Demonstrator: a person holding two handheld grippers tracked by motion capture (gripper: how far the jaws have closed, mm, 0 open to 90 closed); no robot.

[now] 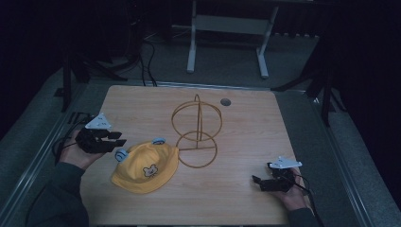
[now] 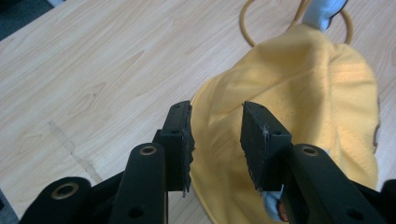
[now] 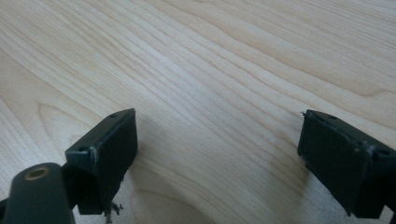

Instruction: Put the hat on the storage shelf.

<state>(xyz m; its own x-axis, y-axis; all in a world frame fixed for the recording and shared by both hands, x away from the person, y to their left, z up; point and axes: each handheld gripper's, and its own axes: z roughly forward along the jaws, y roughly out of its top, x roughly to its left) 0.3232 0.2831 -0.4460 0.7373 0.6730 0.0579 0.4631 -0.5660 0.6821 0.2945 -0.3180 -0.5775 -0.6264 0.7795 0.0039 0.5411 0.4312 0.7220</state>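
Observation:
A yellow child's hat [image 1: 145, 166] with a bear patch and light blue ears lies crown up on the wooden table [image 1: 142, 104], front left of centre. Behind it stands a gold wire stand [image 1: 196, 127] made of rings. My left gripper [image 1: 119, 139] hovers at the hat's left edge, its jaws apart. In the left gripper view the hat's [image 2: 299, 102] brim edge lies below the gap of that gripper [image 2: 215, 126], and neither pad presses on it. My right gripper [image 1: 257, 182] rests near the front right corner, open over bare wood [image 3: 217, 140].
A grey cable grommet [image 1: 225, 101] sits near the table's far edge. A white desk frame [image 1: 191, 47] stands on the floor beyond the table. Black cables [image 1: 66, 137] trail off the left side. Bare wood lies between the hat and the right gripper.

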